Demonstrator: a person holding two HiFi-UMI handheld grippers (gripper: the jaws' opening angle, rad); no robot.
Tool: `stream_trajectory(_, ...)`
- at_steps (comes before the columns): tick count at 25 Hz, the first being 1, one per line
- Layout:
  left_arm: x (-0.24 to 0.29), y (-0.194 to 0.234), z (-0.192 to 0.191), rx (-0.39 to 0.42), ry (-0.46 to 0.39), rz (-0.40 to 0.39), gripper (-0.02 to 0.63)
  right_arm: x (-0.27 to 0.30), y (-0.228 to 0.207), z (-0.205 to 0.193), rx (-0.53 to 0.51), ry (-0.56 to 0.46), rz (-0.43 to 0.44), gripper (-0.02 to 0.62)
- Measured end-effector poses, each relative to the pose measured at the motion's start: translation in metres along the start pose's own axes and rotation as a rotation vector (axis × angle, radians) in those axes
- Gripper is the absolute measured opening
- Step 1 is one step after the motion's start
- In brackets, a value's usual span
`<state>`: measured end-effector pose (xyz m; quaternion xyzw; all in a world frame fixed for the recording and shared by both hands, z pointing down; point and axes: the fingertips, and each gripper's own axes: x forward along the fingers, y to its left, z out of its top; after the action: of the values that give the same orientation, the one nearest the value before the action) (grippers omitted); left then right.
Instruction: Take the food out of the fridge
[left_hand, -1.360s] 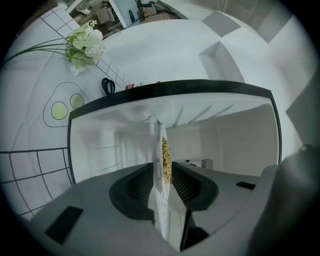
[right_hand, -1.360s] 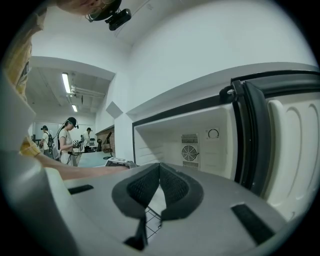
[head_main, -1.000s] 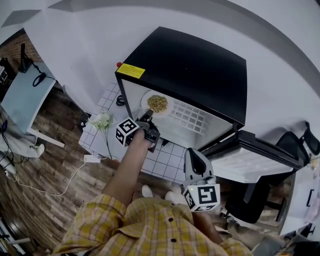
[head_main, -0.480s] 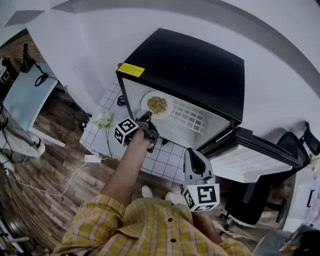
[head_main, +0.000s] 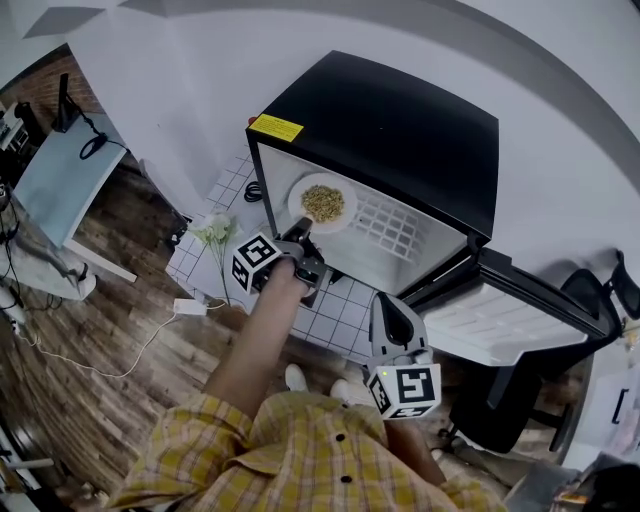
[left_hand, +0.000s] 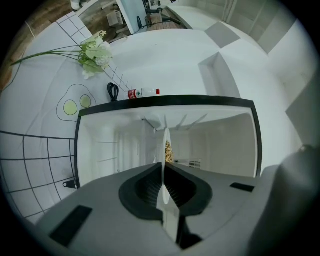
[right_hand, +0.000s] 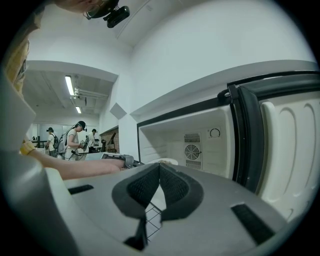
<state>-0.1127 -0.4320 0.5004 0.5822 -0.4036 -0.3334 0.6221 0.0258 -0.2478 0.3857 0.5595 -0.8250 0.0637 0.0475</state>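
A black mini fridge (head_main: 400, 120) stands open, its door (head_main: 520, 320) swung out to the right. Inside, a white plate (head_main: 322, 203) carries a heap of brownish food (head_main: 323, 204). My left gripper (head_main: 302, 233) reaches into the opening and is shut on the plate's near rim. In the left gripper view the plate (left_hand: 165, 145) shows edge-on between the pads, with the food (left_hand: 169, 150) beyond them. My right gripper (head_main: 391, 312) hangs in front of the fridge near the door, shut with nothing in it. The right gripper view looks past its own gripper (right_hand: 159, 169) at the plate (right_hand: 163, 161).
A wire shelf (head_main: 390, 232) lies inside the fridge to the right of the plate. White flowers (head_main: 215, 232) lie on a tiled mat (head_main: 340, 315) left of the fridge. A cable and power strip (head_main: 188, 306) cross the wooden floor. An office chair (head_main: 590, 290) stands at the right.
The left gripper's jaws have shut on the plate's rim, and the plate has come up slightly with it. The right gripper has stayed where it was.
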Motion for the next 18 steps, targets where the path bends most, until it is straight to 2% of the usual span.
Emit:
stream_trajectory(13, -0.063, -0.037, -0.037, -0.010, -0.030, -0.031, 0.018, -0.002, 0.008, 0.000, -0.002, -0.005, 0.029, 0.006)
stream_trajectory(18, -0.090, -0.052, -0.046, 0.011, -0.050, -0.049, 0.018, -0.004, 0.009, 0.001, 0.002, -0.012, 0.039, 0.006)
